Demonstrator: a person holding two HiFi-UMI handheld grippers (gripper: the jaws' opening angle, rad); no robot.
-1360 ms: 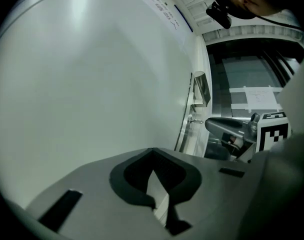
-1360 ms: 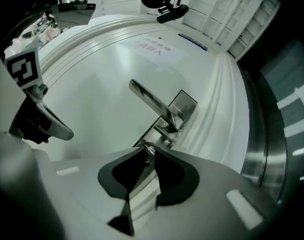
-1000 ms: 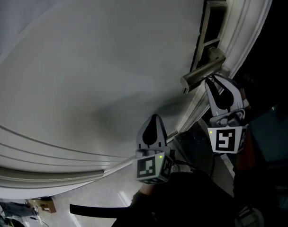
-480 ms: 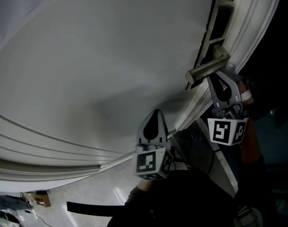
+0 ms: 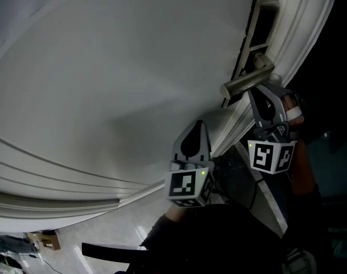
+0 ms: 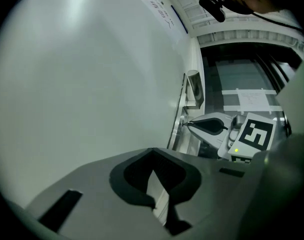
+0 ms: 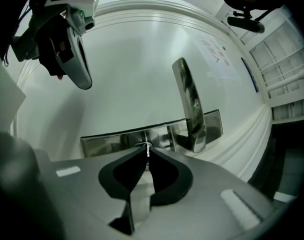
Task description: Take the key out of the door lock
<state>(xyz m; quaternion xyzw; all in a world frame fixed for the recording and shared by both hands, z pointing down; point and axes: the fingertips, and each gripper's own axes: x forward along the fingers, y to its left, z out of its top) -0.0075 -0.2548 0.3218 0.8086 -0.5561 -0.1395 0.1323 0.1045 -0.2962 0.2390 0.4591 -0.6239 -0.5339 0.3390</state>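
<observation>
Currently the right gripper (image 5: 253,97) sits tucked under the handle (image 5: 247,81) at the door's (image 5: 116,84) right edge, in nearly the same spot as half a second ago. It moved up to the lock over the last second and then stopped.

Its own view shows the jaws clenched tip to tip on the key (image 7: 148,150). Only a thin toothed sliver of metal shows between them, hard against the lock plate (image 7: 109,143), just left of the handle base. My read is that the key is still seated in the lock.

The left gripper (image 5: 197,128) is what changed: it has drifted up and right towards the door edge, and it is still well apart from the lock. Its jaws are closed with nothing in them and it touches nothing. It looks like it is just parked.

What this means: the grip is done and the pull hasn't started. The next move is probably a straight draw along the key axis, away from the plate.

Risks:
- The pinch is right at the jaw tips on a small blade, so pulling off-axis could make it slip or bind.
- The handle is close above, so there is little room to tilt.
- I can't tell the key's rotation from here. If it isn't at the neutral angle, it won't release.
</observation>
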